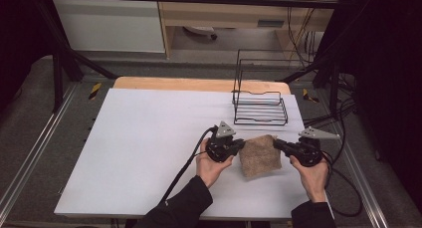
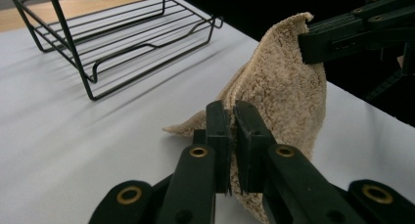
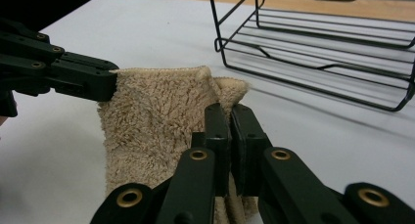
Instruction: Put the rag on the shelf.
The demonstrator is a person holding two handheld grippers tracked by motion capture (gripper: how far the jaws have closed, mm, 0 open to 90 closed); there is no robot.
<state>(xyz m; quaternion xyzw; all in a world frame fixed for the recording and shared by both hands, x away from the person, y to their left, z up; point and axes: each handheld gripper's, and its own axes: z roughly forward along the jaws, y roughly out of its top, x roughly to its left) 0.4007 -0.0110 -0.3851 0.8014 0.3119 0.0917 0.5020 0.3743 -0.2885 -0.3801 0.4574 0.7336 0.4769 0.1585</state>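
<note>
A: How is the towel [image 1: 259, 156] held?

B: It is pinched at two upper corners. In the left gripper view, the left gripper [image 2: 233, 136] is seen with its fingers [image 2: 218, 126] pressed together on one edge of the cloth; in the right gripper view, the right gripper [image 3: 230, 136] is likewise clamped on a corner. From above, the towel is seen on the tabletop [image 1: 144, 138] between the two grippers, near the front right.

A: How is it judged to handle?

B: Soft, light and limp. The pile is thick and fuzzy, so little slip is expected, but no shape will be kept: whatever is not held will sag or fold. Nothing fragile is involved.

A: Where should hold be taken?

B: At the corners or along the hem, as is done now, with both layers caught if a fold is wanted. A grip in the middle would only bunch it.

A: And farther off?

B: A black wire rack [image 1: 260, 108] stands beyond the towel, apart from it, near the far right edge.
</note>
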